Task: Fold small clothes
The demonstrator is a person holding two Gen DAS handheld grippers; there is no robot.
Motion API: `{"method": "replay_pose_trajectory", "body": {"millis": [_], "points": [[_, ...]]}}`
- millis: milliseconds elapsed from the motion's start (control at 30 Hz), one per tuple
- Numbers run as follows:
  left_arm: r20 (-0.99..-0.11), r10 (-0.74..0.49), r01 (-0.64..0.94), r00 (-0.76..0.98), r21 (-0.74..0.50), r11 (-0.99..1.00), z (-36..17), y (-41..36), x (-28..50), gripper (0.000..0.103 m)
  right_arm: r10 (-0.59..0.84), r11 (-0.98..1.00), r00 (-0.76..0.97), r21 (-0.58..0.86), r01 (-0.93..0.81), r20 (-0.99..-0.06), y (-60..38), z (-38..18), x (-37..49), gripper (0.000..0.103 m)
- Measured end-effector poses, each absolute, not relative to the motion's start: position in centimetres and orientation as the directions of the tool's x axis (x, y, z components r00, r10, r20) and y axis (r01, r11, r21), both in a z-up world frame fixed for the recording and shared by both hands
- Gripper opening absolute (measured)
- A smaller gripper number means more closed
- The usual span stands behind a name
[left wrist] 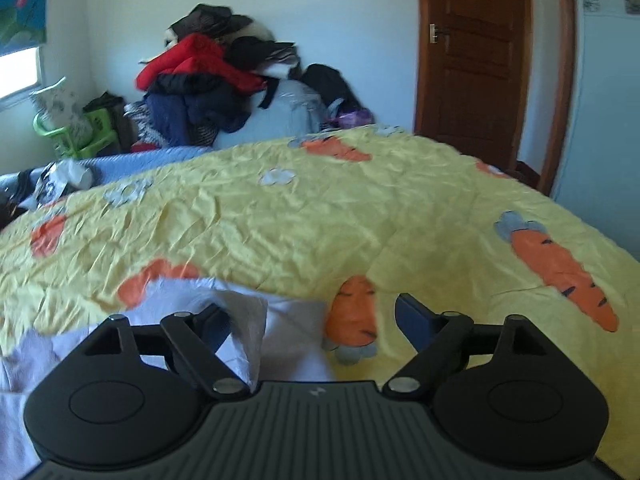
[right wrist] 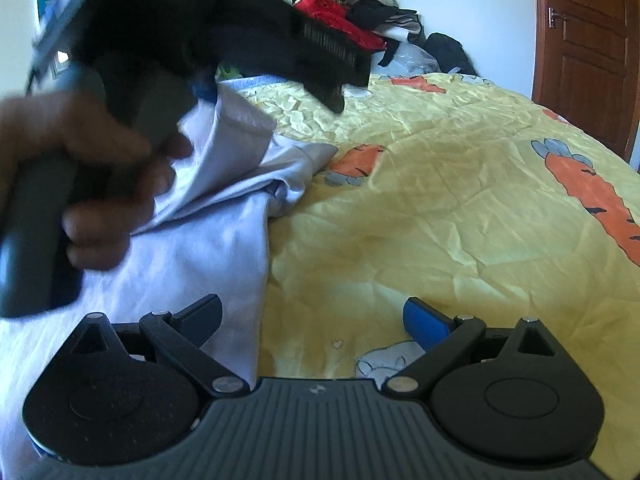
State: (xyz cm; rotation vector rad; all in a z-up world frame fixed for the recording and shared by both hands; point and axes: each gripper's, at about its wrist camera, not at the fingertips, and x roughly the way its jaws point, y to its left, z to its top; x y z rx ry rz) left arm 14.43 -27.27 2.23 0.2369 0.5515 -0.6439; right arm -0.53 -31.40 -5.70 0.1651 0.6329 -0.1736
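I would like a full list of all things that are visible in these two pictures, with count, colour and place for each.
garment: one, pale lilac-white, crumpled on the near left part of the bed
bedspread: one, yellow with orange carrots, covers the bed
pile of clothes: one, red, black and dark blue, against the far wall
chair: one, green, far left under the window
door: one, brown wood, shut, far right
window: one, bright, far left
left tongs: one, black, open, one finger against the garment's raised fold
right tongs: one, black with a blue pad, open over the garment's edge
hand: one, holding the left tool's grey handle
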Motion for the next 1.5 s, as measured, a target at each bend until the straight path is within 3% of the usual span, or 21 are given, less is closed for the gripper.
{"method": "replay_pose_trajectory", "body": {"millis": [167, 333, 533, 633, 700, 767, 867, 1033, 1133, 1200, 1233, 1267, 1333, 1367, 1433, 1500], "points": [[-0.49, -0.429, 0.554, 0.759, 0.14, 0.821, 4.2, -25.7, 13.8, 0.088, -0.137, 0.969, 0.795, 0.087, 0.232, -0.59, -31.5, -5.2, -1.0, 0.098], [-0.463, -0.373, 0.474, 0.804, 0.12, 0.872, 5.7, -21.1, 15.0, 0.092, -0.166, 0.971, 0.831, 0.058, 0.231, -0.53, -31.3, -3.1, -0.4, 0.098], [-0.505, -0.217, 0.308, 0.836, 0.104, 0.946, 4.5, -13.8, 17.2, 0.095, -0.12, 0.986, 0.888, 0.048, 0.157, -0.444, -30.4, -0.8, 3.7, 0.099], [-0.522, -0.146, 0.245, 0.84, 0.124, 0.962, 3.3, -11.0, 17.3, 0.095, -0.166, 0.986, 0.868, -0.047, 0.163, -0.468, -30.0, -1.6, 7.3, 0.096], [-0.531, -0.11, 0.216, 0.84, 0.141, 0.966, 2.5, -9.5, 17.2, 0.095, -0.213, 0.977, 0.849, -0.095, 0.191, -0.484, -30.2, -2.5, 9.3, 0.082], [-0.547, -0.087, 0.2, 0.833, 0.151, 0.968, 1.8, -8.5, 17.3, 0.095, -0.192, 0.98, 0.827, -0.057, 0.191, -0.529, -31.3, -3.2, 11.1, 0.043], [-0.552, -0.061, 0.175, 0.832, 0.157, 0.972, 0.9, -7.4, 17.2, 0.095, -0.088, 0.978, 0.811, 0.103, 0.18, -0.578, -33.2, -4.1, 12.4, 0.012], [-0.548, -0.048, 0.143, 0.835, 0.133, 0.981, 0.3, -6.8, 17.1, 0.095, -0.1, 0.987, 0.885, 0.068, 0.146, -0.455, -32.2, -1.4, 11.6, 0.004], [-0.557, -0.039, 0.149, 0.829, 0.153, 0.977, -0.3, -7.2, 17.2, 0.095, -0.067, 0.994, 0.948, 0.059, 0.09, -0.311, -31.7, 0.7, 10.1, 0.003], [-0.561, -0.032, 0.151, 0.827, 0.166, 0.974, -0.8, -7.3, 17.2, 0.095, -0.096, 0.993, 0.944, 0.03, 0.111, -0.316, -31.6, 0.4, 10.0, 0.004], [-0.567, -0.026, 0.149, 0.823, 0.172, 0.974, -1.1, -7.2, 17.2, 0.095, -0.113, 0.991, 0.931, 0.022, 0.129, -0.347, -32.1, -0.2, 10.5, 0.014], [-0.575, -0.023, 0.15, 0.818, 0.174, 0.973, -1.5, -7.1, 17.4, 0.095, -0.133, 0.988, 0.907, 0.016, 0.153, -0.4, -32.6, -1.2, 11.2, 0.032], [-0.586, -0.022, 0.149, 0.81, 0.168, 0.974, -1.9, -6.8, 17.4, 0.095, -0.24, 0.967, 0.839, -0.04, 0.253, -0.488, -33.3, -3.0, 12.0, 0.054], [-0.589, -0.021, 0.146, 0.808, 0.165, 0.975, -2.1, -6.6, 17.4, 0.095, -0.322, 0.944, 0.827, -0.087, 0.319, -0.461, -33.2, -3.3, 11.5, 0.055], [-0.6, -0.015, 0.138, 0.8, 0.16, 0.978, -2.5, -6.4, 17.5, 0.095, -0.42, 0.907, 0.848, -0.109, 0.408, -0.323, -32.4, -2.5, 9.0, 0.059], [-0.616, -0.018, 0.134, 0.788, 0.143, 0.981, -2.8, -6.3, 17.7, 0.095, -0.322, 0.946, 0.898, -0.061, 0.319, -0.299, -31.4, -1.6, 7.8, 0.065]]}}
